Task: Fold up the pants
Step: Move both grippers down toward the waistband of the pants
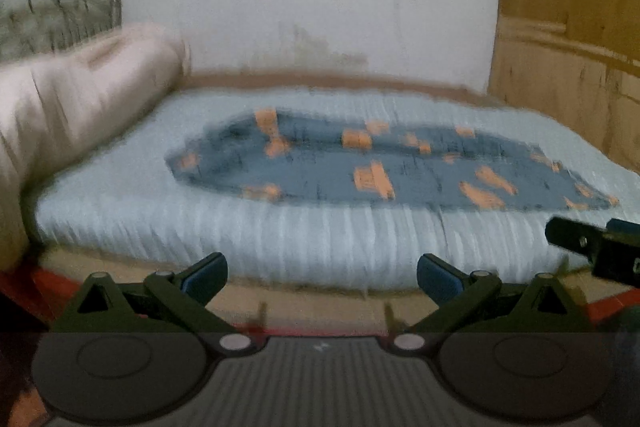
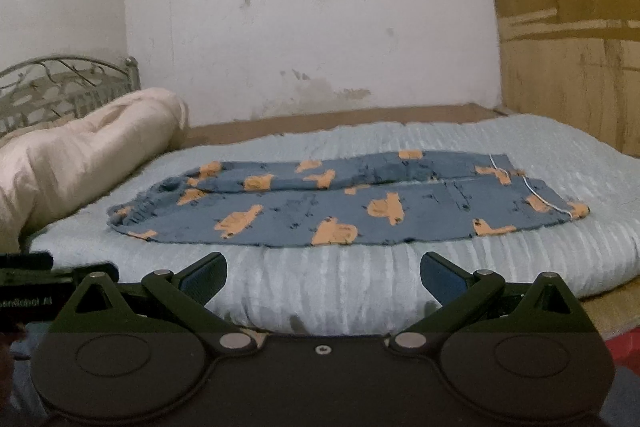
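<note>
Pale blue bedding (image 2: 328, 291) covers the bed ahead. Blue pants (image 2: 332, 203) with orange shapes lie flat beyond both grippers, not folded yet. Left gripper (image 1: 322, 277) and right gripper (image 2: 324, 279) are wide apart, holding nothing. All folding is left.

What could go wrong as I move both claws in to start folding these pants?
1. The pants lie lengthwise on a soft, ribbed blue mattress pad; an open claw may pinch the pad along with the fabric.
2. A loose white drawstring lies across the right end and could snag.
3. The left wrist view is blurred, so the left claw may misjudge the gathered end near the cream bolster.
</note>
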{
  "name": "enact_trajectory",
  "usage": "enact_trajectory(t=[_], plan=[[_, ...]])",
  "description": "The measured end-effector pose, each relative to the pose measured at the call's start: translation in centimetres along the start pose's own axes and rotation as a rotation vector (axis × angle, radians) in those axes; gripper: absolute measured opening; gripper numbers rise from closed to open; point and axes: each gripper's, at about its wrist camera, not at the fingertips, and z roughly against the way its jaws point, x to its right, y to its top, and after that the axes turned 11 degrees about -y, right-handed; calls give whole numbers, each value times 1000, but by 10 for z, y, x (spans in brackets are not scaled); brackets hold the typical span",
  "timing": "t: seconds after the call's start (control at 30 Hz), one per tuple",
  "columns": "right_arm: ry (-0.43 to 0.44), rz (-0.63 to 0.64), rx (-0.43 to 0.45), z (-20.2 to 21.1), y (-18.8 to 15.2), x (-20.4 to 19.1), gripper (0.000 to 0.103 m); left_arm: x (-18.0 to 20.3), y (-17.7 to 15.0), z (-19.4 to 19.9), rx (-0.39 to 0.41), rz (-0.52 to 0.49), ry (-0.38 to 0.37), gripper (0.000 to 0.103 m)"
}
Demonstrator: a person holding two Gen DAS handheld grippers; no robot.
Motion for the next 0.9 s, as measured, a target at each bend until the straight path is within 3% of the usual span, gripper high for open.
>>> enact_trajectory(t=[0.13, 0.53, 0.7, 0.9], plan=[[-59, -1, -74, -10, 6, 1, 102, -11, 0, -13, -101, 91, -40, 102], [-96, -49, -132, -25, 13, 14, 102, -14, 17, -32, -188, 167, -7, 102], [-91, -68, -146, -34, 15, 19, 102, -10, 29, -43, -208, 145, 8, 102], [-44, -60, -132, -48, 19, 23, 102, -7, 60, -64, -245, 63, 87, 102]])
